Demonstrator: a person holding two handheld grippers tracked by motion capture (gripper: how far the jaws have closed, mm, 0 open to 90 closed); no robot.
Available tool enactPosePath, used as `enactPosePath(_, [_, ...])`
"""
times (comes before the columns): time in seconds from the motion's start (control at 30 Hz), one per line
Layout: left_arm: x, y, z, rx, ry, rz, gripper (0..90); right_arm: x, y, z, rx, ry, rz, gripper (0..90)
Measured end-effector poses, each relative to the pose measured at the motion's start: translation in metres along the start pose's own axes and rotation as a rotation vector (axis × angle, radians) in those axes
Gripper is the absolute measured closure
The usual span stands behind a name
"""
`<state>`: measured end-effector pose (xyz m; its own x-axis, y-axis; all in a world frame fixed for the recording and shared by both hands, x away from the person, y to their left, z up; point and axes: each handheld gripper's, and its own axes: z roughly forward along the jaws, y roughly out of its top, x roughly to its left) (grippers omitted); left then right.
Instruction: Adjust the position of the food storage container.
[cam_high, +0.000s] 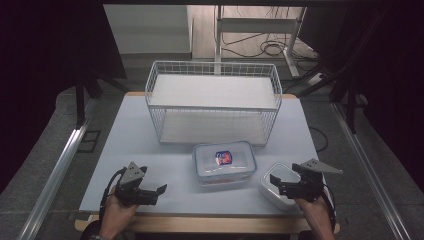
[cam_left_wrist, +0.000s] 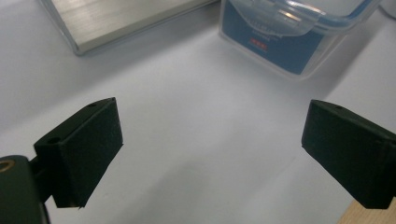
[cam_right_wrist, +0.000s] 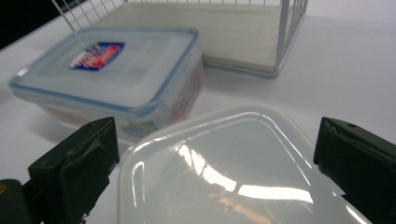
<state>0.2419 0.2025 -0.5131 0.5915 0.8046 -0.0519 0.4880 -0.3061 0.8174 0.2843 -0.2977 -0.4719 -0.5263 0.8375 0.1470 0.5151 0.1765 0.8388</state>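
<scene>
Right gripper (cam_high: 289, 183) spread wide over white box (cam_high: 274, 186), lower right; smooth, slippery lid, grasp sides.

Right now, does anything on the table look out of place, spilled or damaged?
Nothing stands out. The clear lidded container and the white container sit flat with lids on, the wire basket stands upright, and the table shows no spill.

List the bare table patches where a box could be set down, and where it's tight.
Free: left half of the table, between wire basket and left gripper, and the strip right of the basket. Crowded: front right, where the clip-lid container, white lidded box and right gripper sit close.
</scene>
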Motion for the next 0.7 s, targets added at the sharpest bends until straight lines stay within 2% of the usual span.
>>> enactPosePath(0.17, [-0.0049,0.0,0.0032,0.011,-0.013,0.026,5.1,0.0005,-0.0014,0.0025,0.024,-0.017,-0.009,0.0])
enactPosePath(0.43, [-0.0049,-0.0003,0.0036,0.007,-0.014,0.025,4.9,0.0043,0.0,0.0021,0.043,-0.022,-0.043,0.0])
enactPosePath(0.7, [-0.0044,-0.001,0.005,0.016,-0.008,0.022,4.9,0.0089,0.001,0.004,0.091,-0.042,-0.063,3.4])
